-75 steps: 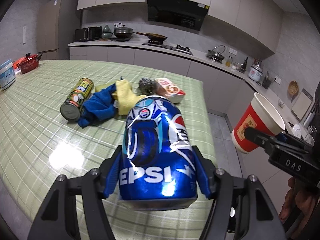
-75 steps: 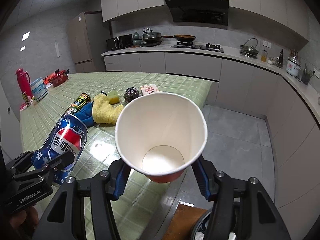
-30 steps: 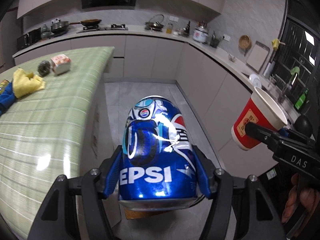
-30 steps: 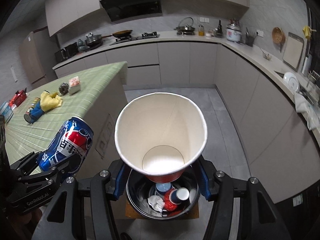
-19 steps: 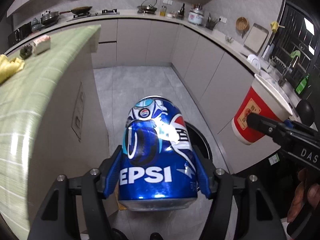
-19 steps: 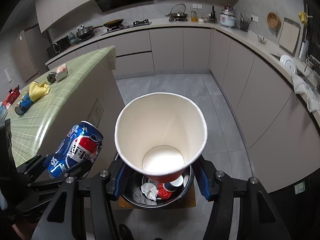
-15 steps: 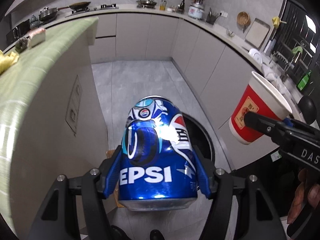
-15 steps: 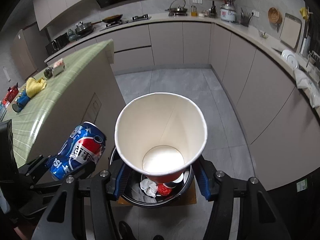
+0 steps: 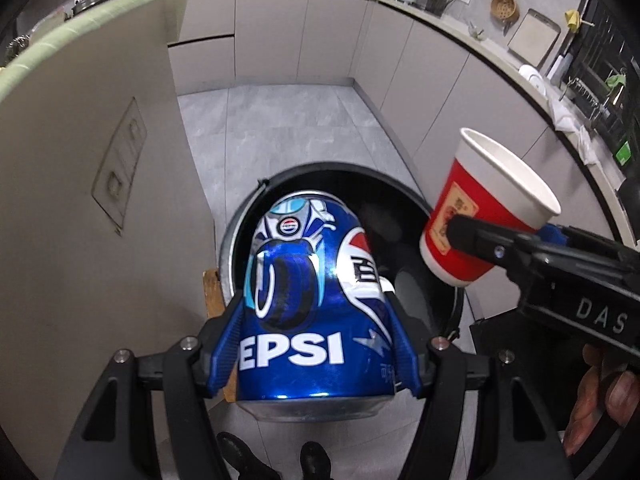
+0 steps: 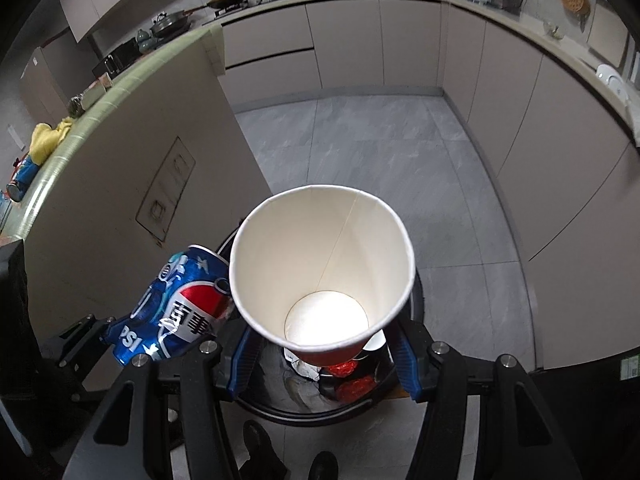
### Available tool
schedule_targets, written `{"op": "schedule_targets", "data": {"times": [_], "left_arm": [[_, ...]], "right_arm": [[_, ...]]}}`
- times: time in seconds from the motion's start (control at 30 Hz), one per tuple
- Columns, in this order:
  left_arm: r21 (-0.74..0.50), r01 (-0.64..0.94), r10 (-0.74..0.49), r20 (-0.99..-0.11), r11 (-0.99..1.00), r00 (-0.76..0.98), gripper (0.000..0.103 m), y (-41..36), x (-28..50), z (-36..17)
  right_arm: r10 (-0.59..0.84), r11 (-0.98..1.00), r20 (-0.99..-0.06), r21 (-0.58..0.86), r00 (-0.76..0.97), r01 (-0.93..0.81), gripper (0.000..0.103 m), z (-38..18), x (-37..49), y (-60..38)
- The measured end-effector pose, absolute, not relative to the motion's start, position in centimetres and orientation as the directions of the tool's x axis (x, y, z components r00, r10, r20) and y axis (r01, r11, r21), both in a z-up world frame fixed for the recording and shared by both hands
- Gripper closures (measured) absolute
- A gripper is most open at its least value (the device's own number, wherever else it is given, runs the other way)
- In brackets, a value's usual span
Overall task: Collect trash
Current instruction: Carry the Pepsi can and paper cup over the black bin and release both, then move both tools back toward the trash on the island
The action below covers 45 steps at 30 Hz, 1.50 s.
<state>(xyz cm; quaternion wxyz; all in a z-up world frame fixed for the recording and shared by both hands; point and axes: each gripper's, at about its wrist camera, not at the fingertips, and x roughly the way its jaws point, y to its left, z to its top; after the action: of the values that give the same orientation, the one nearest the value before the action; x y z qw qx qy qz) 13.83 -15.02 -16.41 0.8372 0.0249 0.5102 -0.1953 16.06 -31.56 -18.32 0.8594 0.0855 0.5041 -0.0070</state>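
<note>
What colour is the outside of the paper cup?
Red, with a white rim and inside. The paper cup shows its red side best in the left wrist view.

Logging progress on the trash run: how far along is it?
Done: some rubbish already lies in the black bin. In hand: left gripper holds the Pepsi can, right gripper the paper cup, both above the bin, unreleased. Left: a can remains on the counter.

Grey tiled floor (image 10: 360, 152), beige cabinets (image 10: 412, 40), green-topped island (image 10: 132, 80), curved countertop (image 9: 460, 24)
</note>
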Motion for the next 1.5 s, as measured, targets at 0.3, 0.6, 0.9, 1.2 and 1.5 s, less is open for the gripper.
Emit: {"op": "schedule_targets", "data": {"times": [0.3, 0.6, 0.9, 1.2, 1.5], "left_arm": [[-0.089, 0.316, -0.213, -0.898, 0.945, 0.384, 0.012, -15.5, 14.3, -17.7], [-0.074, 0.296, -0.200, -0.884, 0.952, 0.422, 0.011, -14.4, 13.8, -16.0], [-0.070, 0.293, -0.202, -0.871, 0.953, 0.447, 0.011, -14.0, 13.2, -14.2], [-0.057, 0.270, -0.205, -0.802, 0.961, 0.561, 0.010, -12.5, 12.1, -8.0], [-0.071, 0.193, -0.185, -0.712, 0.979, 0.678, 0.009, -7.4, 10.7, -1.9]], "right_arm": [[0.107, 0.970, -0.888, 0.192, 0.446, 0.150, 0.000, -20.3, 18.4, -33.3], [0.070, 0.951, -0.867, 0.207, 0.493, 0.230, 0.000, -17.8, 17.6, -35.9], [0.058, 0.954, -0.852, 0.202, 0.519, 0.224, 0.000, -15.7, 16.7, -36.1], [0.025, 0.961, -0.827, 0.175, 0.562, 0.213, 0.000, -11.6, 14.9, -35.5], [0.083, 0.978, -0.771, 0.183, 0.632, 0.095, 0.000, -6.1, 15.0, -31.6]]}}
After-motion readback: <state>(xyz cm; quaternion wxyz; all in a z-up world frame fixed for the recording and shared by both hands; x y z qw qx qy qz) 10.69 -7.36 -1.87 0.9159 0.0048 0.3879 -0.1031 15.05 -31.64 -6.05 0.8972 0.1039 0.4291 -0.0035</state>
